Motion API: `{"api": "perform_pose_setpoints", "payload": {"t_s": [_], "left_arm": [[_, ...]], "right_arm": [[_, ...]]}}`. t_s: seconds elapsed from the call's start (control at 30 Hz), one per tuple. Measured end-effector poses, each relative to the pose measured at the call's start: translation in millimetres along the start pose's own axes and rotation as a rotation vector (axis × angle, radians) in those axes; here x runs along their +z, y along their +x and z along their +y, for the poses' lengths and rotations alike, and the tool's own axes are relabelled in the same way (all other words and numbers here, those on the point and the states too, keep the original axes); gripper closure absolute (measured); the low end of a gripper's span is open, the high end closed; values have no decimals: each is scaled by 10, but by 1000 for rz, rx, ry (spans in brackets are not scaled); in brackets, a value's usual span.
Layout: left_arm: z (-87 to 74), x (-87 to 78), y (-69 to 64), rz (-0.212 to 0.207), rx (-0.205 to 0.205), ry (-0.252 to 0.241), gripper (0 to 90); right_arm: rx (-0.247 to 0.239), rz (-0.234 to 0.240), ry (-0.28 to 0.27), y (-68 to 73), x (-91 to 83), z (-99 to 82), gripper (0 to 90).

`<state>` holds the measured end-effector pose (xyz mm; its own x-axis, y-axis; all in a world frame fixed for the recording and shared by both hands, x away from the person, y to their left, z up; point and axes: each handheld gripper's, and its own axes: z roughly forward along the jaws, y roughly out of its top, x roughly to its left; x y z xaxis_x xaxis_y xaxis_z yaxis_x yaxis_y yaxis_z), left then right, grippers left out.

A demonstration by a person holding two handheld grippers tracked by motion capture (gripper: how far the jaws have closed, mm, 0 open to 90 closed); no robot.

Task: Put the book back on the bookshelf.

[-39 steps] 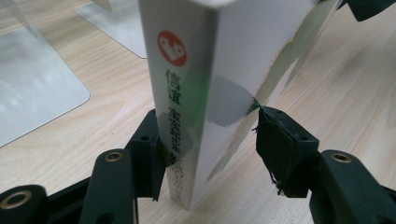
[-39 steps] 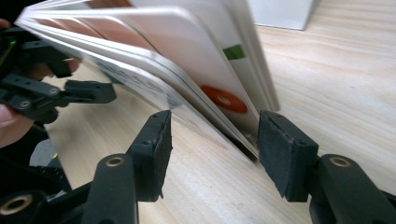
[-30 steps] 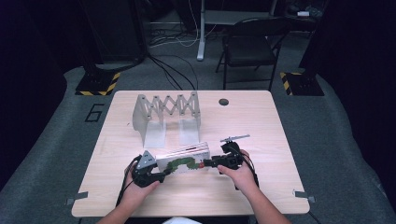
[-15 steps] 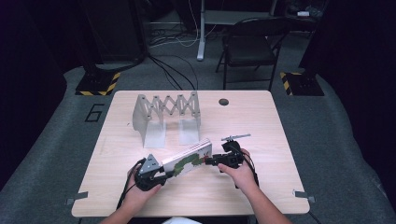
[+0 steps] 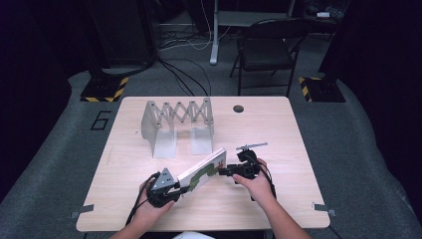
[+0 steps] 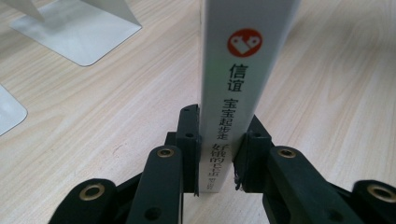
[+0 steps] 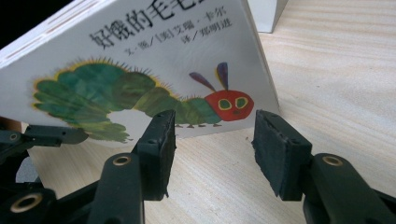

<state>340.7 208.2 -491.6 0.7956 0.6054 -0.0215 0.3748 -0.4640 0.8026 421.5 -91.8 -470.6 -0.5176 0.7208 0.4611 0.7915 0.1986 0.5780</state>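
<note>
White and stiff, the thick board book with the green caterpillar on its cover (image 5: 203, 172) stands tilted on the pale wooden worktop (image 5: 278, 129), near its 6 o'clock edge in the high view. My left gripper (image 5: 175, 191) has just been closing, and in the left gripper view its black jaws press both sides of the book's narrow white spine (image 6: 243, 70); the book is clamped between them at its lower end. From that gripper the book runs up toward 2 o'clock across the worktop. My right gripper (image 5: 223, 172) sits at the book's far end, at about 3 o'clock from it. In the right gripper view its jaws stand apart with bare wood grain between them, the cover's red caterpillar head (image 7: 231, 105) just beyond the pads and nothing pinched.

Both forearms come in from 6 o'clock. The left hand (image 5: 152, 209) wraps its gripper low over the worktop; the right hand (image 5: 256, 181) holds its gripper level, pointing toward 9 o'clock at the book.

The cover is glossy, with black printed characters; its page edges are layered and thick. Toward 12 o'clock from the book stands a grey metal accordion-style rack (image 5: 178, 122) with flat foot plates.
</note>
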Motion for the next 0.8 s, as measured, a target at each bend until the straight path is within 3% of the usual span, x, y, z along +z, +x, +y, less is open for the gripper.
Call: {"api": "perform_pose_setpoints", "payload": {"t_s": [0.13,0.33,0.4,0.5,0.67,0.8], "left_arm": [[-1,-33,-48,17,41,18,743],[-9,-65,-74,32,53,30,740],[-2,-84,-81,19,64,46,738],[-1,-83,-86,15,59,40,721],[20,-76,-60,47,33,-14,668],[33,-65,-21,31,14,-33,639]], "right_arm": [[7,0,1,-16,-10,3,487],[11,2,-2,-20,-13,4,488],[13,1,0,-16,-13,3,488],[11,1,0,-16,-12,2,488],[4,-1,0,-18,-3,-2,488],[8,0,1,-12,-1,-14,487]]}}
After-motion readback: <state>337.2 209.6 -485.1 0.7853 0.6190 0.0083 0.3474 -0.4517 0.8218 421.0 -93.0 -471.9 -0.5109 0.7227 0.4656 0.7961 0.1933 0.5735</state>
